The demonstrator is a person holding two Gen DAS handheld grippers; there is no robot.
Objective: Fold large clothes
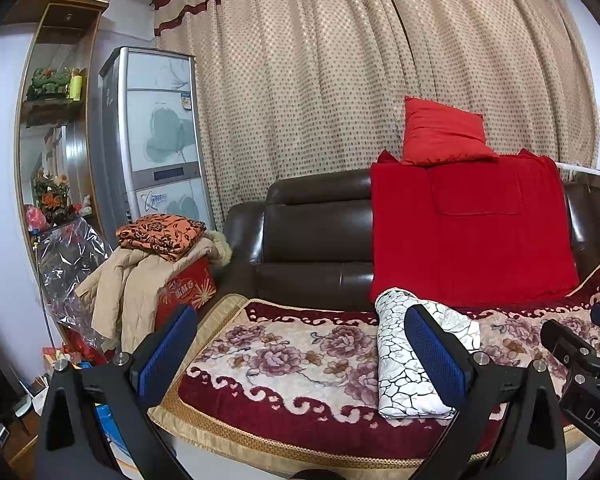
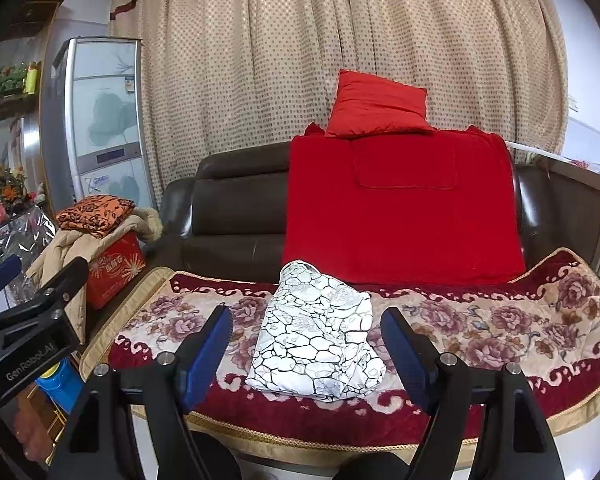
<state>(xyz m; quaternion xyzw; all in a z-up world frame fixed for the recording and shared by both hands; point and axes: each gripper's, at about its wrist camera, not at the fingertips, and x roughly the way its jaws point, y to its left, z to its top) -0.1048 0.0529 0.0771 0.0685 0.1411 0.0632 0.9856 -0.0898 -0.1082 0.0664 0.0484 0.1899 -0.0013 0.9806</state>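
A white garment with a black crackle print (image 2: 317, 344) lies folded into a compact bundle on the floral sofa cover (image 2: 499, 320). In the left wrist view the same garment (image 1: 399, 364) sits partly behind my left gripper's right finger. My left gripper (image 1: 300, 340) is open, held in front of the sofa's front edge with nothing between its blue pads. My right gripper (image 2: 305, 332) is open too, its fingers standing either side of the bundle in the picture but short of it, not touching. Each gripper shows at the edge of the other's view.
A dark leather sofa (image 2: 236, 208) carries a red blanket (image 2: 399, 208) over its back and a red cushion (image 2: 379, 106) on top. Left of it, a red box (image 2: 116, 272) holds a beige coat and a folded orange cloth (image 2: 96, 210). Behind stand a fridge (image 2: 104, 120) and dotted curtains.
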